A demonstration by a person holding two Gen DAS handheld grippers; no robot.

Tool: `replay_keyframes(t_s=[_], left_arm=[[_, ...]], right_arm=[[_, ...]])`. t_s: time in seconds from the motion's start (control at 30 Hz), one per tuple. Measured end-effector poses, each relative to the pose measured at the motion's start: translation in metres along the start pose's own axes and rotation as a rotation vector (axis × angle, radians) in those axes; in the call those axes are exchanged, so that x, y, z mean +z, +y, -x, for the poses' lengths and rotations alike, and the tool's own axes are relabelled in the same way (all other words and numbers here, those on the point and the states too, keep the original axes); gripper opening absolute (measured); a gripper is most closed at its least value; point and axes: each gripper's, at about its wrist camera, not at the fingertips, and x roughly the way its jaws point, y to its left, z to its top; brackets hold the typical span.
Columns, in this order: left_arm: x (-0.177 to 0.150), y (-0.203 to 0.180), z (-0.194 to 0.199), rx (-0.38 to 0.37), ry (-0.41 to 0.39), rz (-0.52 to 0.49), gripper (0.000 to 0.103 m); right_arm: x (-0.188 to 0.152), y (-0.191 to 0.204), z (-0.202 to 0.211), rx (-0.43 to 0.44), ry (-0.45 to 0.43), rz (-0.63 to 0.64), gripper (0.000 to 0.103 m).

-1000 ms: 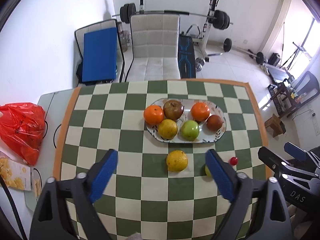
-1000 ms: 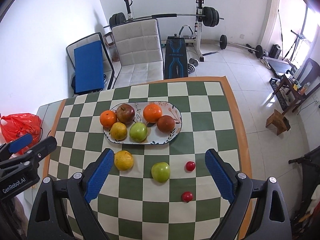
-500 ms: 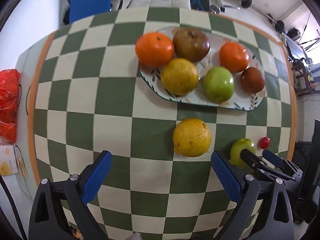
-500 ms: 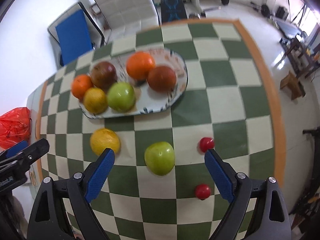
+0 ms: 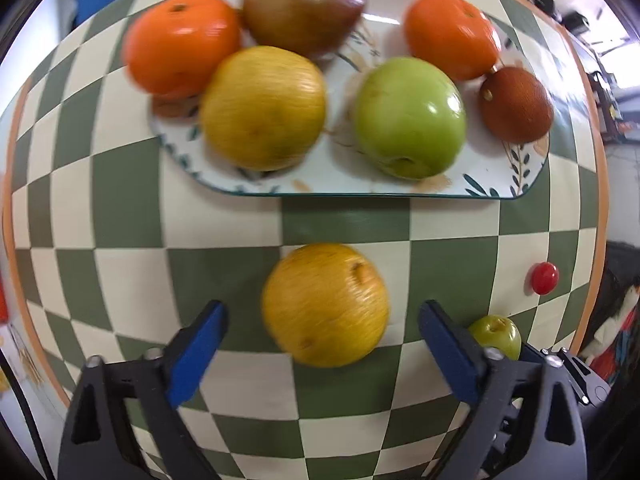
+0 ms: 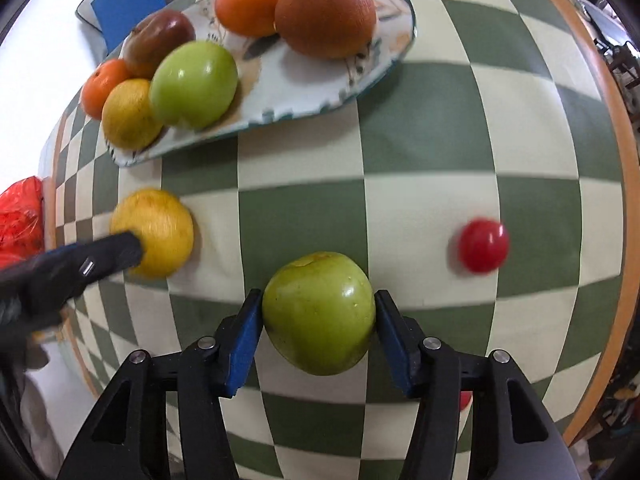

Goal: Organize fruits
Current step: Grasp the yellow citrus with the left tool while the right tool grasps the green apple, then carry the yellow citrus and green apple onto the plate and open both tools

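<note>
right gripper (image 6: pixel 319 322) fingers clamped on green apple (image 6: pixel 319 312) on the checkered table (image 6: pixel 432 128). left gripper (image 5: pixel 322 340) fingers apart, straddling the loose yellow orange (image 5: pixel 325 304), no contact. red tomato (image 6: pixel 483 245) nearer the right edge. beyond, plate (image 5: pixel 348 184) holding six fruits.

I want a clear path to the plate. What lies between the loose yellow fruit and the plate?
Only bare checkered cloth, in the left wrist view: nothing sits between the yellow fruit and the plate.
</note>
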Motion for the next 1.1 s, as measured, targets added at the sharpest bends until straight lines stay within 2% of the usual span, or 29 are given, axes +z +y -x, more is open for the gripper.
replay_keyframes(t_s=[0.07, 0.13, 0.5, 0.63, 0.77, 0.87, 0.97, 1.1], left_arm=[[0.000, -0.006, -0.007, 0.016, 0.010, -0.027, 0.066], [-0.001, -0.008, -0.012, 0.037, 0.005, -0.035, 0.060], [-0.006, -0.004, -0.014, 0.030, 0.001, -0.011, 0.059], [-0.028, 0.003, -0.021, -0.007, 0.010, 0.023, 0.059], [-0.044, 0.007, -0.005, -0.111, 0.002, 0.086, 0.059], [-0.044, 0.006, 0.018, -0.223, -0.021, 0.138, 0.059], [-0.032, 0.000, 0.037, -0.328, -0.036, 0.194, 0.059], [-0.003, -0.014, 0.040, -0.441, -0.019, 0.291, 0.059]], right_arm=[[-0.005, -0.005, -0.002, 0.004, 0.009, -0.008, 0.058], [-0.009, -0.010, -0.003, 0.019, 0.008, -0.022, 0.058], [-0.002, -0.013, 0.002, 0.033, 0.005, -0.041, 0.058], [-0.001, -0.007, 0.001, 0.025, 0.006, -0.029, 0.058], [-0.004, -0.005, -0.001, 0.034, 0.007, -0.030, 0.058], [-0.005, -0.015, 0.000, 0.105, 0.023, -0.080, 0.058], [-0.001, -0.033, 0.014, 0.209, 0.012, -0.162, 0.058], [0.024, -0.050, 0.057, 0.264, -0.083, -0.196, 0.058]])
